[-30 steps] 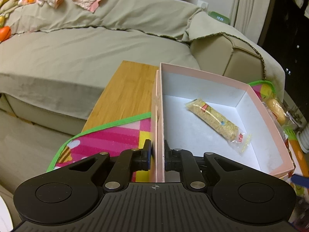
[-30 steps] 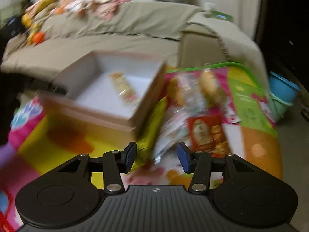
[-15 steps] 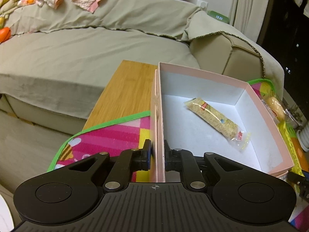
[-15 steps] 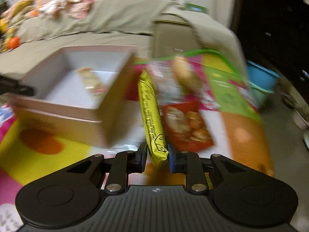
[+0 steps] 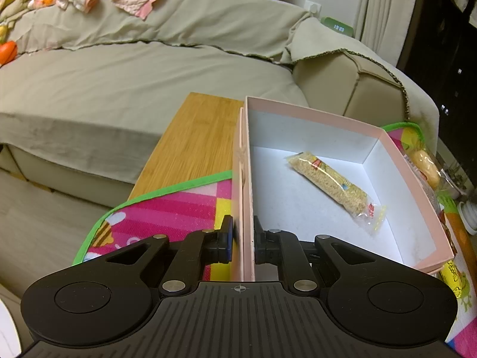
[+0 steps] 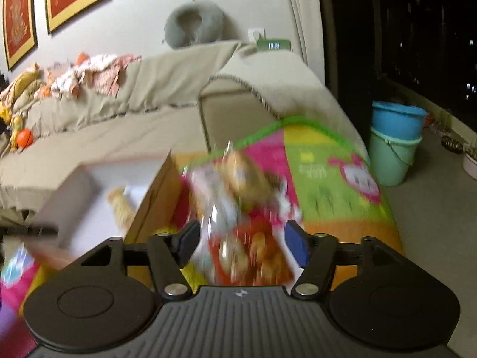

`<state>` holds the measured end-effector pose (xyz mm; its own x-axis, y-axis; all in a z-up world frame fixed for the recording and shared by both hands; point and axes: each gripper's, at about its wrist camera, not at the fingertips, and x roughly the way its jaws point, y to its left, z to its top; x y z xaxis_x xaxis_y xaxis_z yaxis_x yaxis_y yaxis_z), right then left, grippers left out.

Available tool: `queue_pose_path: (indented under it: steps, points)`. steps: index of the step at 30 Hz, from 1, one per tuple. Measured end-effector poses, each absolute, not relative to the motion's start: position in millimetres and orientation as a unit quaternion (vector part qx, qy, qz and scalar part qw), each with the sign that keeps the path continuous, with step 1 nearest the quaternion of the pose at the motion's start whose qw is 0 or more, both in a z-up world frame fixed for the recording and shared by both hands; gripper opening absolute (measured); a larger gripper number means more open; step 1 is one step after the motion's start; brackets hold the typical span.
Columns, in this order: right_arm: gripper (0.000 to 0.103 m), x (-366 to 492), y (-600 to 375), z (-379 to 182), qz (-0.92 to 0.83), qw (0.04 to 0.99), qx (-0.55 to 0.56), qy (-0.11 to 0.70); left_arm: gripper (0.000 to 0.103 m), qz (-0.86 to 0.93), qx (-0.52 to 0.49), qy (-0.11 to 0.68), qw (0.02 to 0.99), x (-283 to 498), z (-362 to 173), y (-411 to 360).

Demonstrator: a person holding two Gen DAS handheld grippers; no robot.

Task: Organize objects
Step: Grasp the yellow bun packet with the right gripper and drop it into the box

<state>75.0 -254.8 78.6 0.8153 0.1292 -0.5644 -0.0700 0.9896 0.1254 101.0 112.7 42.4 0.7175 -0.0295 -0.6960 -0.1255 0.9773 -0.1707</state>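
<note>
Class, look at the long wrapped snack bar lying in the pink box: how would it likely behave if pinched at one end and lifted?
The snack bar looks fairly stiff, since it lies straight. It is probably light, being slim. Its clear crinkled wrapper end looks slick and floppy, so a pinch there might slip. The grainy filling could crumble.

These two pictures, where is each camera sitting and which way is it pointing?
Left wrist view: sits on the left gripper, looking forward and down along its fingers, which clamp the wall of the pink box; a sofa lies beyond.
Right wrist view: sits on the right gripper, looking down over blurred snack packets on a colourful mat; its jaws are opening, nothing gripped.
Shared: the box, the mat, the sofa. Only the grippers show, nothing of the person.
</note>
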Motion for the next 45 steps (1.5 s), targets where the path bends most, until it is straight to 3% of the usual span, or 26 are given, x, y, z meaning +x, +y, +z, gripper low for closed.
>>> queue_pose_path:
  steps: [8,11,13,18,32,45]
  points:
    - [0.073,189.9,-254.1,60.5,0.047,0.931,0.105,0.347,0.013,0.027,-0.098,0.375,0.921,99.3,42.1,110.7]
    - [0.068,205.0,-248.2,42.5,0.039,0.921,0.101,0.375,0.013,0.025,-0.094,0.374,0.922,98.1,41.7,110.5]
    - [0.048,197.7,-249.3,44.7,0.038,0.923,0.101,0.368,0.013,0.024,-0.09,0.373,0.923,97.9,41.3,109.6]
    - [0.042,156.3,-256.5,69.8,0.04,0.934,0.077,0.346,0.013,0.024,-0.088,0.37,0.924,97.8,41.0,108.8]
    - [0.038,3.1,-225.6,121.9,0.111,0.934,-0.005,0.339,0.012,0.02,-0.057,0.358,0.932,106.1,54.2,107.2]
    - [0.036,-10.3,-188.1,146.4,0.2,0.916,0.033,0.346,0.012,0.012,-0.069,0.357,0.931,105.4,53.6,112.7]
